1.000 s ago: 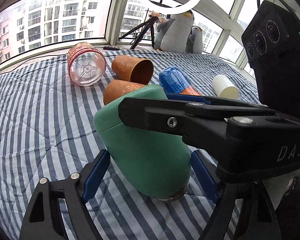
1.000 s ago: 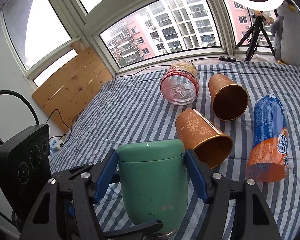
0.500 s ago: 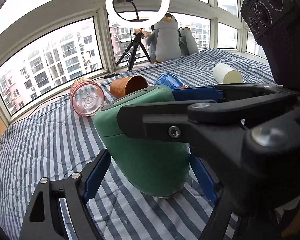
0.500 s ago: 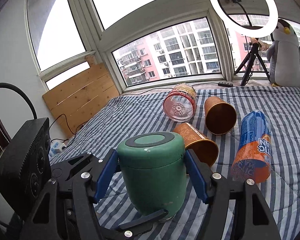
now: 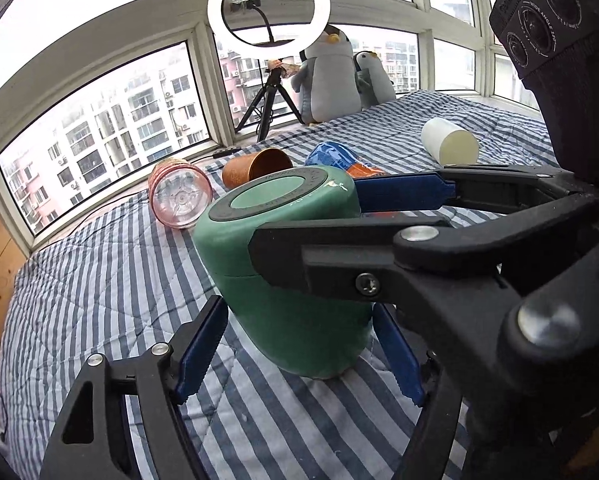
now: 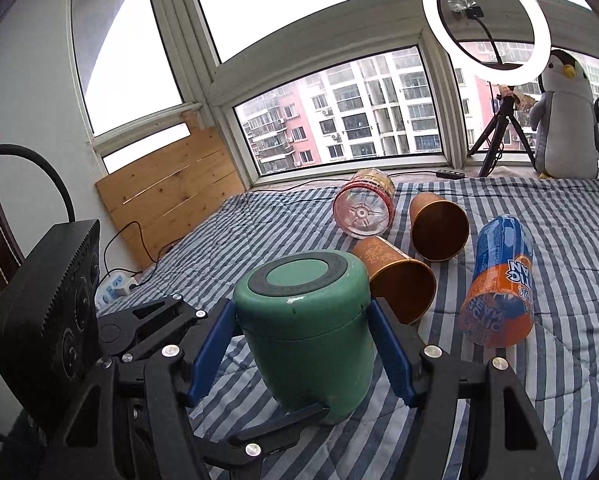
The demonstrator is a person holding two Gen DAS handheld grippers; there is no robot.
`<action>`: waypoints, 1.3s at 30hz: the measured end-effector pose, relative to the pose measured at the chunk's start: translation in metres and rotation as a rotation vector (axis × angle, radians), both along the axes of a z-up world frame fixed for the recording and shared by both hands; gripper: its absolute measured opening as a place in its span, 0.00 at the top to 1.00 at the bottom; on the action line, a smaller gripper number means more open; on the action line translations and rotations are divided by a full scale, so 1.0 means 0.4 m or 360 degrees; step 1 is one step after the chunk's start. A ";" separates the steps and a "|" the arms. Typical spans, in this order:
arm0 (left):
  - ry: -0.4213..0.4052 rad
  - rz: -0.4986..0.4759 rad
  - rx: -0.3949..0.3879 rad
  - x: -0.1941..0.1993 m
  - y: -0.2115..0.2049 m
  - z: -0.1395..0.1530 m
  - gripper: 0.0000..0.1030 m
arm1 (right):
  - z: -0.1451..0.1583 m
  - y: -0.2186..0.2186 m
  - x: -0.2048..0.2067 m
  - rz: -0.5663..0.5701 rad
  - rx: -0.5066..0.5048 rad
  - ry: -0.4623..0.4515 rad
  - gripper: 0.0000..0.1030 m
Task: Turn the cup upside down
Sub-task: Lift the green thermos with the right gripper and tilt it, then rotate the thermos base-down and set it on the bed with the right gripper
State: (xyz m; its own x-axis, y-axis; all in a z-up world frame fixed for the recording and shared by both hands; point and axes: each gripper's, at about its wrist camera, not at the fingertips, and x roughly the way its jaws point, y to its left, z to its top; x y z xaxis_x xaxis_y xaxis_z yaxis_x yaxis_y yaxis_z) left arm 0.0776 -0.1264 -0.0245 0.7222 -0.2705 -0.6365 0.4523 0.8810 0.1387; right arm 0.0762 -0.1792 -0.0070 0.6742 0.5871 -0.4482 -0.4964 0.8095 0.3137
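A green cup (image 5: 295, 280) stands upside down on the striped bedspread (image 5: 99, 280), its dark-ringed base facing up. It also shows in the right wrist view (image 6: 307, 332). My left gripper (image 5: 299, 344) straddles its lower part with both blue pads apart from its sides. My right gripper (image 6: 303, 352) straddles it from the other side, its blue pads close beside the cup with small gaps. Each gripper crosses the other's view.
Behind the cup lie a pink clear bottle (image 6: 363, 210), two orange paper cups (image 6: 395, 280) (image 6: 439, 226), a blue-orange cup (image 6: 499, 280) and a white cup (image 5: 451, 142). Plush penguins (image 5: 331, 76) and a ring light tripod (image 5: 267, 100) stand by the windows.
The green cup went from tilted to standing upside down on the bedspread. Both views rose and levelled, and the pads now stand slightly off the cup.
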 end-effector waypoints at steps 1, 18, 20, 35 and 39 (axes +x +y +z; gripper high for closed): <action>-0.0002 0.0001 0.0001 -0.001 0.000 0.000 0.25 | -0.001 0.000 -0.003 -0.0002 0.0001 -0.0001 0.37; -0.0001 -0.0001 0.0027 -0.034 -0.003 -0.019 0.25 | -0.012 0.004 -0.047 -0.0065 -0.0077 -0.0077 0.37; -0.0009 -0.0006 0.0030 -0.036 -0.002 -0.016 0.25 | -0.010 0.005 -0.050 -0.0062 -0.0082 -0.0089 0.37; 0.0213 -0.0033 -0.0143 0.082 0.037 -0.006 0.24 | -0.013 0.036 0.068 0.0011 -0.0103 0.0194 0.38; 0.0405 -0.0011 -0.0394 0.169 0.113 -0.002 0.18 | 0.006 0.040 0.167 0.0024 -0.0120 0.0394 0.38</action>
State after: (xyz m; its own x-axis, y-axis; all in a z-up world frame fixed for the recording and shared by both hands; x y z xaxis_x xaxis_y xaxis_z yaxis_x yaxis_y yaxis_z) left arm 0.1452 -0.0813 -0.0255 0.5466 -0.4434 -0.7104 0.4509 0.8707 -0.1965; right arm 0.1430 -0.1631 -0.0045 0.5298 0.5547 -0.6415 -0.4238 0.8284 0.3663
